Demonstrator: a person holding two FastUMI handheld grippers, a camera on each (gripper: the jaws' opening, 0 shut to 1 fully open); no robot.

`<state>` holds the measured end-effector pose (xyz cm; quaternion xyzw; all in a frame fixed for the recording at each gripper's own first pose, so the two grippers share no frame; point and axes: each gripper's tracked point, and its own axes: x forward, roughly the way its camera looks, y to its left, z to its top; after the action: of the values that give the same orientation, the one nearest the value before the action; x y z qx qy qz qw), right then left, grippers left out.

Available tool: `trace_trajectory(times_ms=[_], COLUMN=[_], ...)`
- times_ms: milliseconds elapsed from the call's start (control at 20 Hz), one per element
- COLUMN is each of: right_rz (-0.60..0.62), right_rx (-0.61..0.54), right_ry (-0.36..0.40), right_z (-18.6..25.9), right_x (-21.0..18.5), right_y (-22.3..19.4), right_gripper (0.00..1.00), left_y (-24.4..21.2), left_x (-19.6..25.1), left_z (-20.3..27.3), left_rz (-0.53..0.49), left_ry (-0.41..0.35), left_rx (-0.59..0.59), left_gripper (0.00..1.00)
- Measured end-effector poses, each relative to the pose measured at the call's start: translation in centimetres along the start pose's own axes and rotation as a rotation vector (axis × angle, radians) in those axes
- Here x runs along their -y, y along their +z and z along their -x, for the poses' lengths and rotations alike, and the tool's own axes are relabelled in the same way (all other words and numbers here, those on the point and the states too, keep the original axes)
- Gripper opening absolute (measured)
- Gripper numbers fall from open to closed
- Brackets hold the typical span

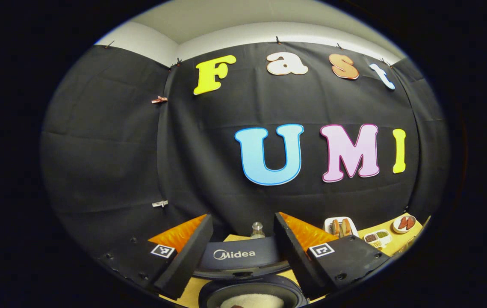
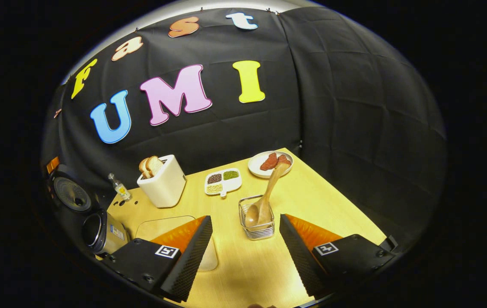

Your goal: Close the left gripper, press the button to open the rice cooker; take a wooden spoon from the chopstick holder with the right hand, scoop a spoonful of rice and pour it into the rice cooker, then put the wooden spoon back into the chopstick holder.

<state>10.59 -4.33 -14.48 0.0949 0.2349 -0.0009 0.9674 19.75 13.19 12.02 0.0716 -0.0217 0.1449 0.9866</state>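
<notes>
The rice cooker sits right under my left gripper, lid raised and standing between the open fingers. White rice shows in its pot. In the right gripper view the cooker is at the far left with its round lid up. The wire chopstick holder stands on the wooden table just ahead of my right gripper, which is open and holds nothing. A wooden spoon rests in the holder, bowl down, handle leaning away to the right.
A white toaster with bread, a small bottle, a divided dish of beans and a plate of meat line the back of the table. A clear flat tray lies by my left finger. Black cloth walls close the booth.
</notes>
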Motion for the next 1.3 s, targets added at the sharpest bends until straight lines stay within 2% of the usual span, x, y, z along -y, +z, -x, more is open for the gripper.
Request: trace_trajectory(times_ms=[250, 550, 800, 1300], right_rz=[0.006, 0.041, 0.052, 0.066], right_rx=[-0.006, -0.042, -0.084, -0.127], right_ry=[0.028, 0.089, 0.122, 0.154], right_z=[-1.0, -1.5, -1.8, -1.5], right_x=[-0.8, -2.0, -2.0, -0.4], right_y=[0.2, -0.9, -2.3, -3.6], right_gripper=[0.99, 0.99, 0.99, 0.99], left_y=[-2.4, -7.1, -13.0, -20.1], left_x=[0.6, 1.8, 2.5, 3.3], left_z=[4.0, 8.6, 11.3, 12.3], left_rz=[0.071, 0.078, 0.087, 0.071], left_ry=[0.007, 0.017, 0.041, 0.058], left_rx=[-0.129, -0.281, -0.367, -0.391], left_gripper=[0.99, 0.99, 0.99, 0.99])
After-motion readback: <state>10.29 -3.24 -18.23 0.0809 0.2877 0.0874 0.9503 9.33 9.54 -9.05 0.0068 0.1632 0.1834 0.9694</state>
